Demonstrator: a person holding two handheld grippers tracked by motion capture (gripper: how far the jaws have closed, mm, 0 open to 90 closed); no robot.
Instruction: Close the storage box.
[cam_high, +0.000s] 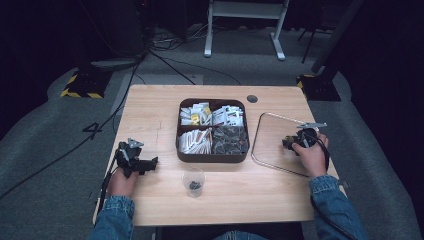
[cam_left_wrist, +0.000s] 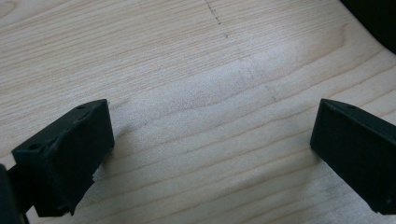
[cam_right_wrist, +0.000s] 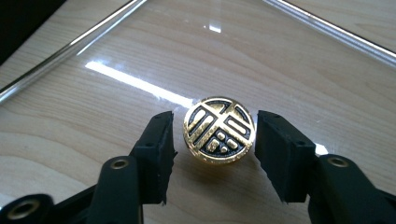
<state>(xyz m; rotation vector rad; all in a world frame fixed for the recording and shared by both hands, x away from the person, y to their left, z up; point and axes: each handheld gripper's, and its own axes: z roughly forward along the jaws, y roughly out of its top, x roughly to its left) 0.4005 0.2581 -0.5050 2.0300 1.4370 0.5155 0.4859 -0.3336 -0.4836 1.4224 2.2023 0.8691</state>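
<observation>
R gripper (cam_right_wrist: 212, 140) is over the clear tray (cam_high: 265, 145), jaws about half open and straddling a round black-and-gold token (cam_right_wrist: 218, 129) that lies flat on the tray floor. Pads sit just beside the token on both sides; a thin gap shows each side, so no grip yet. In the high view the R gripper (cam_high: 295, 141) is at the tray's right part, near the R hand (cam_high: 312, 155).

L gripper (cam_left_wrist: 210, 154) has jaws wide apart, nothing between them, only bare table (cam_left_wrist: 187, 70) below. In the high view the L gripper (cam_high: 142, 164) idles left of the box (cam_high: 212, 156).

Box has 4 compartments, packets in each. Small clear cup (cam_high: 193, 181) stands in front of the box, w/ something dark inside; can't tell what.

Status, my read: token pick is at approach stage. Left: close on token, lift, move it, dest. likely the cup.
</observation>
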